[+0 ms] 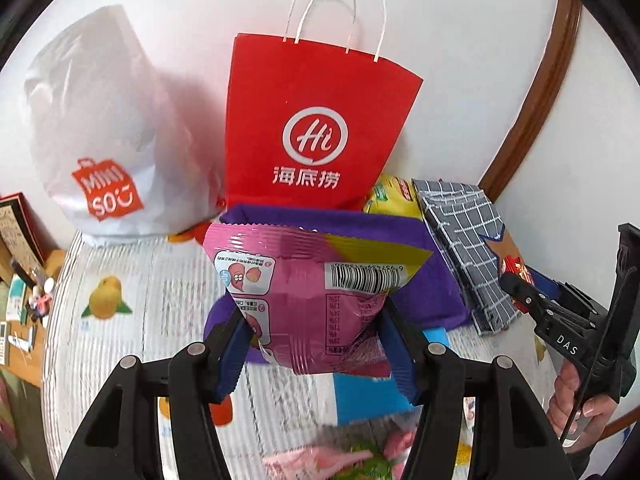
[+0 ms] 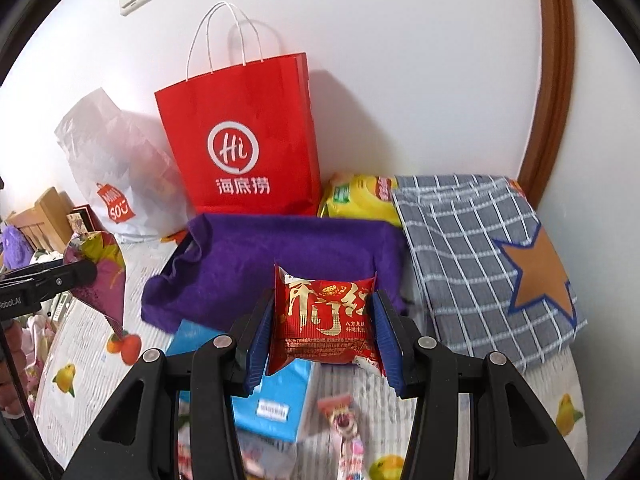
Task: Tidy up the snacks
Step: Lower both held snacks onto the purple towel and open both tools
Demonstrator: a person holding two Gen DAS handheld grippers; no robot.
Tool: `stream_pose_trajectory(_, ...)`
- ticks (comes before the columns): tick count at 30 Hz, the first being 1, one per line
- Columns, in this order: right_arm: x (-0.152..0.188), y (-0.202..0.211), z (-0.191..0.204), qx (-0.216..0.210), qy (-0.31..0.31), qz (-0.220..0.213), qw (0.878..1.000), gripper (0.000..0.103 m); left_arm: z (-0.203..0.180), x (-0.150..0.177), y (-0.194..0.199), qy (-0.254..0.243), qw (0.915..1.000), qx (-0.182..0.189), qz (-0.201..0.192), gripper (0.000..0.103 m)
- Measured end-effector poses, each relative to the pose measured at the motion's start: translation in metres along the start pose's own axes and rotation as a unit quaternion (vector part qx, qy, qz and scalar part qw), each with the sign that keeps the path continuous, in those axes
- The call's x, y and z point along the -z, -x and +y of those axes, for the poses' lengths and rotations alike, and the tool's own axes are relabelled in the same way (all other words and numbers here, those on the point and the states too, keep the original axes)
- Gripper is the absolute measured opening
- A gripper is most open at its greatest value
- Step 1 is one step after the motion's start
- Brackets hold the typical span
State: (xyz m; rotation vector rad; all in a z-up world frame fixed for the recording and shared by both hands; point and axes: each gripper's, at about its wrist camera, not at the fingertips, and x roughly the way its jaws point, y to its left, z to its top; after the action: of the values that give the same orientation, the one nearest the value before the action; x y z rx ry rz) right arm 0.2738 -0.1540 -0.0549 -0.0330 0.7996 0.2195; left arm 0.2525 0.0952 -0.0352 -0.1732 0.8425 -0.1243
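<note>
Two packets held: one in each gripper, both lifted clear of the fruit-print cloth [image 1: 132, 280].
Far left: white plastic bag [image 1: 100, 128] slumped against the wall, well apart from both tools.
Left gripper [image 1: 316, 320]: clenched on the pink snack packet [image 1: 308, 280], blue pads pinching its lower half; the top flares free and leans toward the purple fabric bin [image 1: 400, 228].
Centre back: red paper bag [image 2: 240, 148] standing upright just behind the bin; a yellow packet [image 2: 360, 198] lies beside it.
Purple bin: open-topped and soft-walled, its near rim [image 2: 280, 248] sagging at the left corner.
Right gripper [image 2: 320, 320]: clenched on the red snack packet [image 2: 324, 316], gripped by its two side edges and held flat toward the camera, just in front of the bin.
Far right: checked fabric bin [image 2: 472, 240] with a star patch, folded flat and touching the purple one.
Step in hand, as I judge it: carrying both packets to the purple bin.
Doing it well: bring each packet fully over the opening before letting go; clear the sagging rim from above so it isn't pushed shut; release one packet at a time, so the tools don't crowd each other.
Loose below: blue box [image 2: 276, 392] and small wrapped sweets are not yet sorted.
</note>
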Motion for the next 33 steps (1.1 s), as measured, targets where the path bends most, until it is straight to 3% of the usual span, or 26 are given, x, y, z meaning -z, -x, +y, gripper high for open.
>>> stream_pose_trajectory(10,-0.045,-0.034,-0.002,-0.004,0.007,-0.014,1.000,0.047,0.009,-0.028,-0.035,0.009,0.9998,-0.015,0.010,0.058)
stream_pose_trajectory(17,-0.068,-0.067,-0.004,-0.017,0.007,-0.010,1.000,0.047,0.021,-0.047,-0.069,0.023,0.9989,-0.012,0.039,0.058)
stream_pose_trajectory(24,-0.060,-0.122,-0.005,-0.021,0.012,0.036,0.999,0.047,0.023,-0.055,-0.118,0.024,0.9967,-0.010,0.077,0.058)
stream_pose_trajectory(33,-0.045,-0.163,-0.004,-0.023,0.027,0.078,0.996,0.047,0.031,-0.046,-0.161,0.022,0.9913,-0.011,0.129,0.058)
